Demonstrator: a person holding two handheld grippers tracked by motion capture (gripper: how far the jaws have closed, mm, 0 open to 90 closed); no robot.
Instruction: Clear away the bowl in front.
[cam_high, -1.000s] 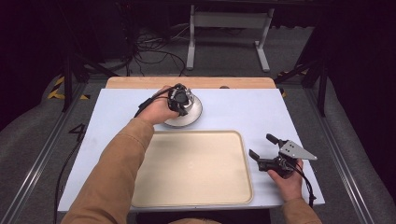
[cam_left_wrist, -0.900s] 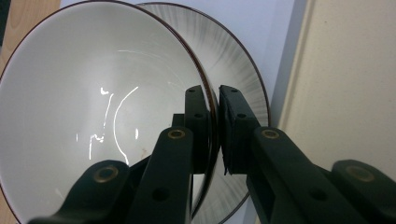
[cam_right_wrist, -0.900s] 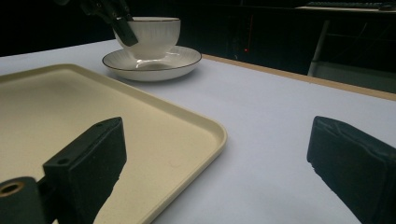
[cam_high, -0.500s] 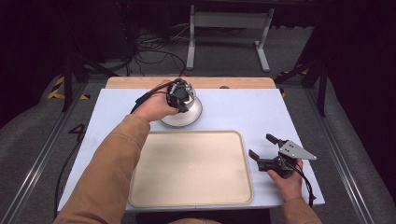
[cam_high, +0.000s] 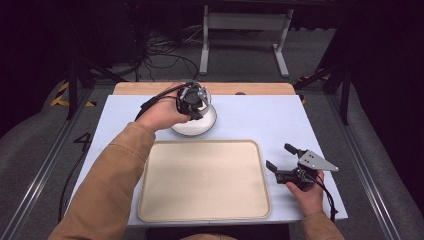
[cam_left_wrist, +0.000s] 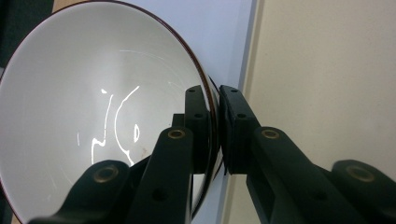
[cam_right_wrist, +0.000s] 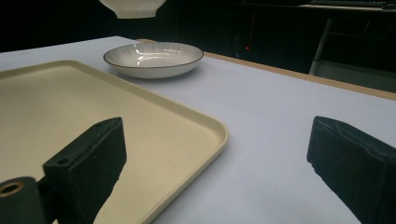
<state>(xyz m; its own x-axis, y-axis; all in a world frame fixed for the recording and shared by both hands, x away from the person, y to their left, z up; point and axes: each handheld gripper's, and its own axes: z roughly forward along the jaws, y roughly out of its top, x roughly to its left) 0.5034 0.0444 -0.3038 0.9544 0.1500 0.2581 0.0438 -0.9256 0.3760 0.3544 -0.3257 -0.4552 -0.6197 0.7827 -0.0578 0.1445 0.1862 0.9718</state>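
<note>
Left gripper: jaws clamped on the rim of a white bowl, one jaw inside the wall, one outside. Dark edge line of the rim visible between the jaws in the left gripper view. Bowl lifted clear of the desk, hanging above the far edge of the tray; underside of the bowl visible at the top of the right gripper view, in the air above the plate.

Plate: white, shallow, dark-rimmed, upright on the desk just beyond the far edge of the tray, under the left gripper in the high view. Apart from the tray, not touching it.

Tray: cream, rectangular, rounded corners, flat on the desk at its near middle. Nothing lying in it.

Right gripper: held low at the right of the tray, near its right edge, jaws spread wide with nothing between them. Tray corner and bare desk surface visible through the gap in the right gripper view.

Left sleeve: tan, reaching across the left side of the tray toward the bowl.
</note>
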